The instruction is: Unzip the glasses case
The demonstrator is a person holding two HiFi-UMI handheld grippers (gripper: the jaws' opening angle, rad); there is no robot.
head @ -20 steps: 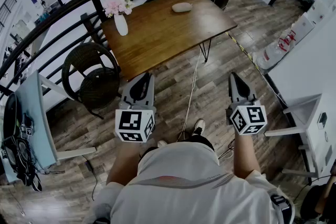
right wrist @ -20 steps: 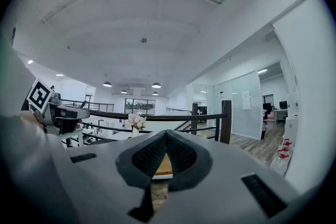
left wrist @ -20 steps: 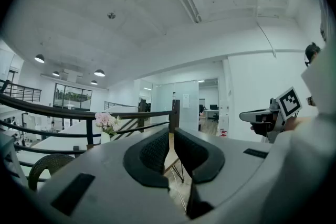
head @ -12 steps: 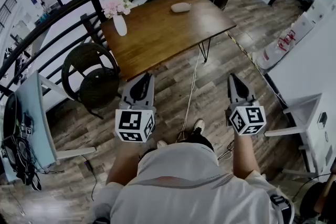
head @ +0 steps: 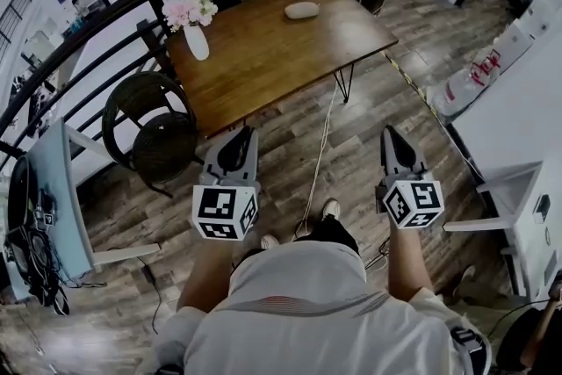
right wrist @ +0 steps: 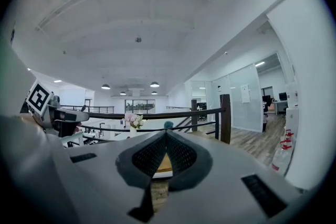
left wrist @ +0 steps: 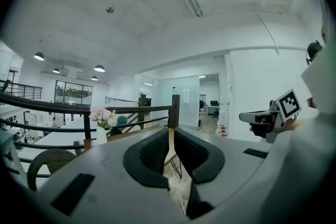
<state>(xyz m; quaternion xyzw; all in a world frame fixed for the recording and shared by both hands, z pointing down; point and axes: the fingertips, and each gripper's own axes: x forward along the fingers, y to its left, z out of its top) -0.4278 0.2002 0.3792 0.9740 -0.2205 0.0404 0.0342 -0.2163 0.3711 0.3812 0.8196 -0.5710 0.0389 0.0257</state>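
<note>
Glasses case (head: 303, 10) on wooden table (head: 272, 57) (untouched).

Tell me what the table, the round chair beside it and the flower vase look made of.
Table: wood top, brown with visible grain and a soft sheen, on thin dark legs, likely metal.
Chair: dark woven wicker or rattan, judging by its weave texture.
Vase: smooth white, probably ceramic; glass cannot be excluded.

Pale oval glasses case (head: 302, 10), flat on wooden table (head: 263, 66)
</note>
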